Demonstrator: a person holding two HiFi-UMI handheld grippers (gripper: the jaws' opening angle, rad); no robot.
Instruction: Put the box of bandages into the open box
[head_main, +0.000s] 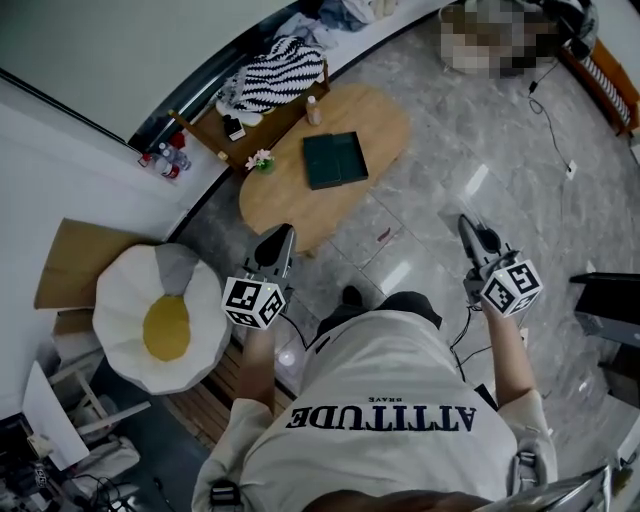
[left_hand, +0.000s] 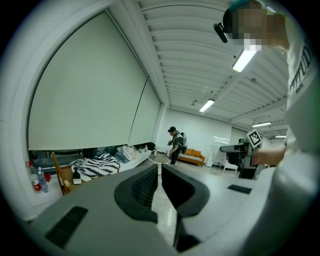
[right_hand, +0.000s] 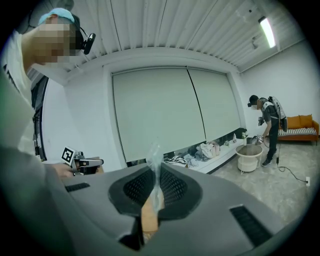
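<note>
- Grip comes first: the right gripper has its jaws clenched on a thin tan strip, with clear film standing up past the tips. I cannot tell whether this belongs to the box of bandages, and no boxed pack shows plainly anywhere.
- Jaws of the left gripper are drawn together with nothing between them, so that one is free to steady things.
- Target, as I judge it, is the dark green box. It lies flat about the middle of the oval wooden table, well apart from both grippers, which are held up over the floor in front of the person.
- Doing the step well means walking to the table's near edge and bringing the right gripper down over the green box. The jaws should let go only once the strip is low inside it, since so light a piece would likely flutter off if dropped from high.
- A small bottle stands by the table's far edge and a flower at its left end. Coming in from the near edge avoids both.
- Room is wide: bare tiled floor lies between the person and the table's near edge and right end.
- A white cushion with a yellow centre crowds the way to the person's left, and a cable trails on the floor far to the right.
</note>
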